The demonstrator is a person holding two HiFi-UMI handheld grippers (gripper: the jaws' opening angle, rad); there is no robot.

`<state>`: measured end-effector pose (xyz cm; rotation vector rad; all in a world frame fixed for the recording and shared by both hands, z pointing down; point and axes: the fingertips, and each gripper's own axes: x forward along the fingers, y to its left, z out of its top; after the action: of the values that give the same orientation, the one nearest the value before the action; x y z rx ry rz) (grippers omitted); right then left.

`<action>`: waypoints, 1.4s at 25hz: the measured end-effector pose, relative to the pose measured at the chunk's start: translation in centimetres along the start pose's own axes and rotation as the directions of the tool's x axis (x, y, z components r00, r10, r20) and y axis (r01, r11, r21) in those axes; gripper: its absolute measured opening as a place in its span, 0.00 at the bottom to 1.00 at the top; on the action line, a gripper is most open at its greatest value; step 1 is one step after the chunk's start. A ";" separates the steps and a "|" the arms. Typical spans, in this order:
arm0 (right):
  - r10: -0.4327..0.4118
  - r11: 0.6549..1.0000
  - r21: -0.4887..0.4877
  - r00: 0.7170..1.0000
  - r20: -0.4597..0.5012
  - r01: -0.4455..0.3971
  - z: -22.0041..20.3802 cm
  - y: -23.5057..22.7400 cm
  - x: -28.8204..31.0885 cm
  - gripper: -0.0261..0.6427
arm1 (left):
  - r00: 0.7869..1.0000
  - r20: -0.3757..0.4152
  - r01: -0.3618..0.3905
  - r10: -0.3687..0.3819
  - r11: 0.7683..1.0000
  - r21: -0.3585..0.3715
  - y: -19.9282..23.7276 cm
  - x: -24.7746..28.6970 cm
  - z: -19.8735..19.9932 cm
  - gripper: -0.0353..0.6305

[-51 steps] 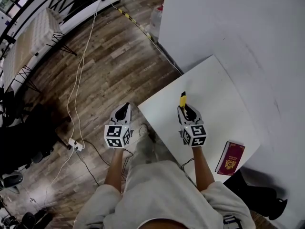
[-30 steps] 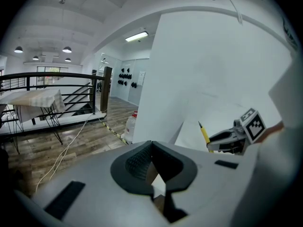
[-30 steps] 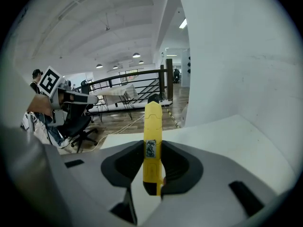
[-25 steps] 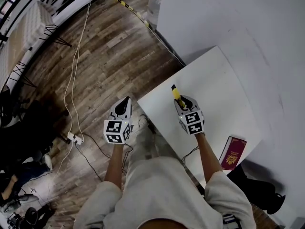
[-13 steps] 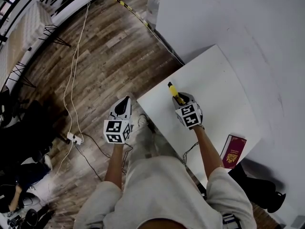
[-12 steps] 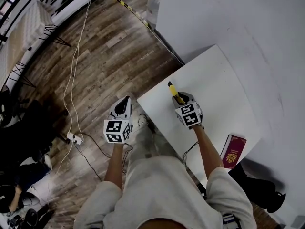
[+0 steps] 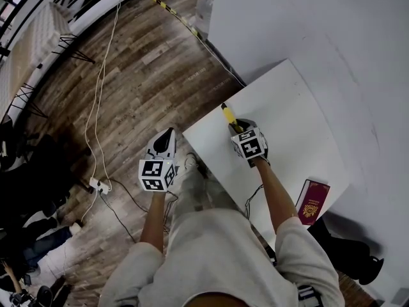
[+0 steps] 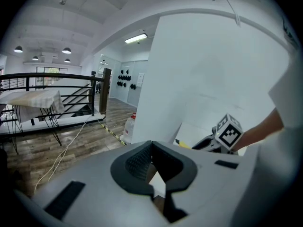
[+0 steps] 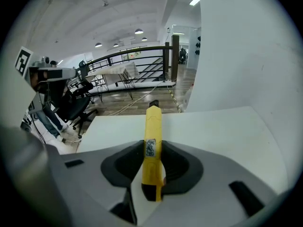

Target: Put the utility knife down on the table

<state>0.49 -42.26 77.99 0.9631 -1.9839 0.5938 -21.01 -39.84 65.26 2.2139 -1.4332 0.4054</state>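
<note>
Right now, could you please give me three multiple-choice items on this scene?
1. The booklet lies: A on the floor; B on the table; C in a gripper.
2. The knife is: A yellow; B green; C red.
3. The right gripper is: A open; B shut on the knife; C out of view.
B: it rests at the table's edge. A: its yellow body shows between the jaws. B: both jaws press its sides.

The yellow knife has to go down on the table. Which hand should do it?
Right. The right tool already clamps the utility knife above the white table; the left tool is empty, out over the floor.
</note>
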 end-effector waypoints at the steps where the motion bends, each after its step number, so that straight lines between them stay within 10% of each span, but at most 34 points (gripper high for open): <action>1: 0.000 1.000 0.002 1.000 -0.008 0.000 -0.1 0.0 0.1 0.20 | 1.000 0.002 0.000 0.000 1.000 -0.001 0.0 -0.1 0.1 0.06; 35: 0.032 0.999 -0.022 0.997 -0.069 -0.034 -0.1 0.6 0.7 0.31 | 0.999 0.028 -0.021 0.021 1.000 0.005 -0.3 -0.8 1.4 0.06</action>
<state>-0.19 -42.13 78.55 0.8864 -1.9450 0.6128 -21.06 -39.86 63.58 2.2192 -1.4728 0.3869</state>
